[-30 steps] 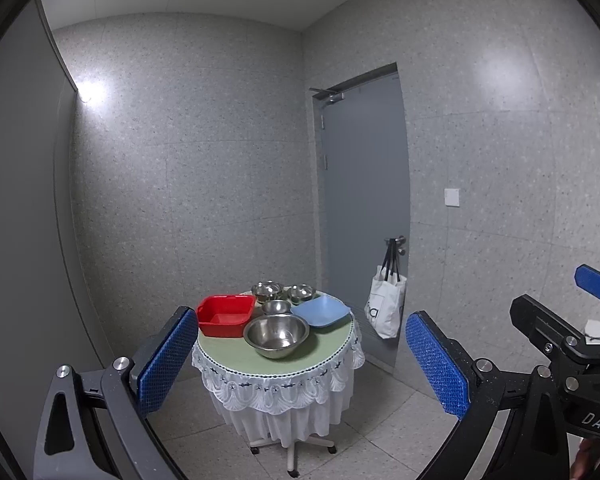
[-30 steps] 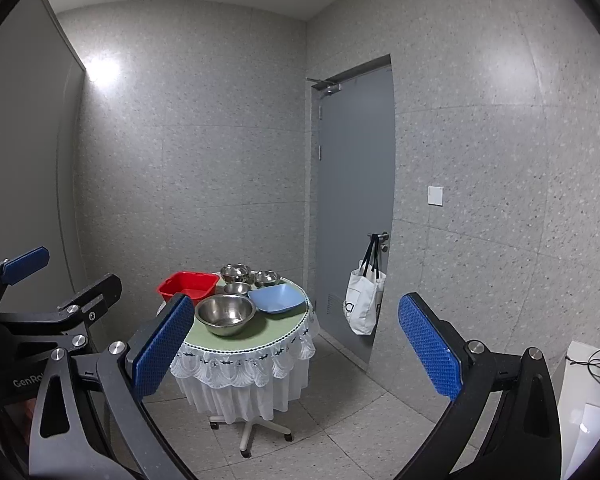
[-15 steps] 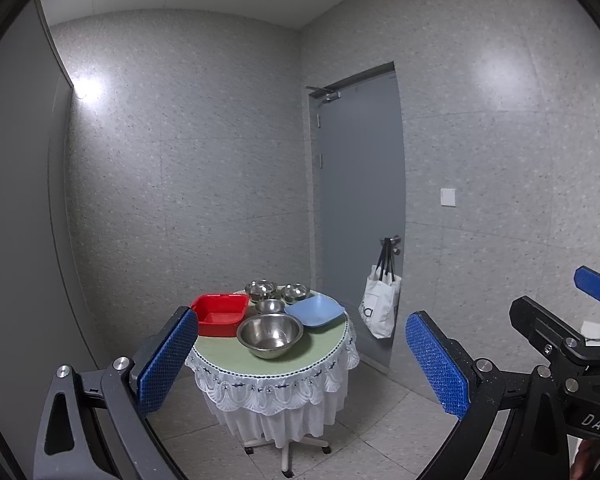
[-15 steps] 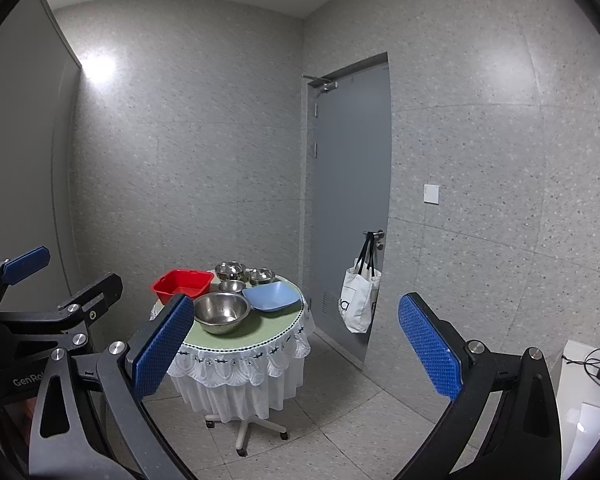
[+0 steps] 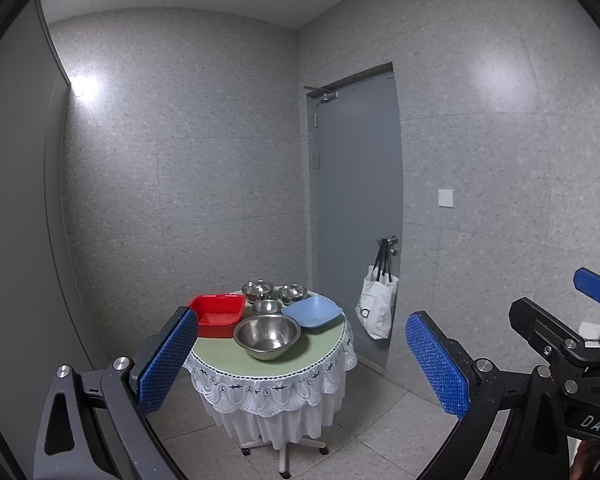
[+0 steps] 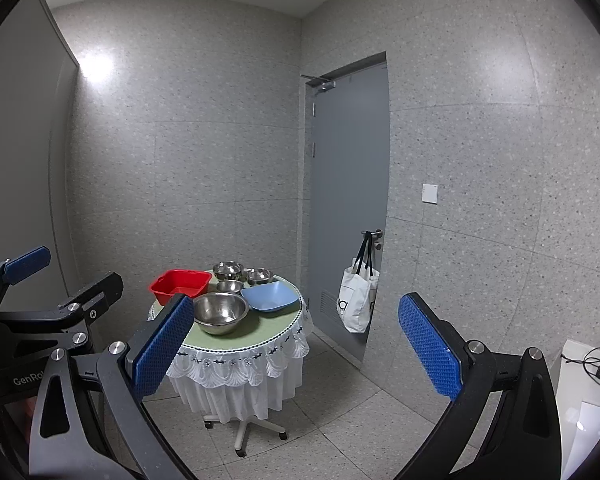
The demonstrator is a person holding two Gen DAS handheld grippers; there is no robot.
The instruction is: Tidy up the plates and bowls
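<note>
A small round table (image 5: 220, 354) (image 6: 268, 330) with a green top and white lace skirt stands some way ahead. On it are a large steel bowl (image 5: 267, 336) (image 6: 220, 312) at the front, a red square bowl (image 5: 217, 314) (image 6: 180, 285) at the left, a blue square plate (image 5: 312, 312) (image 6: 270, 296) at the right, and three small steel bowls (image 5: 266, 306) (image 6: 230, 286) behind. My left gripper (image 5: 300, 364) and right gripper (image 6: 296, 348) are both open, empty and well short of the table.
A grey door (image 5: 356, 208) is to the right of the table, with a white tote bag (image 5: 376, 306) (image 6: 356, 300) hanging on its handle. A white box with cables (image 6: 588, 392) sits at the lower right. Tiled floor surrounds the table.
The table has slid slightly left and down in both views, as both grippers drift together. Both stay open.
</note>
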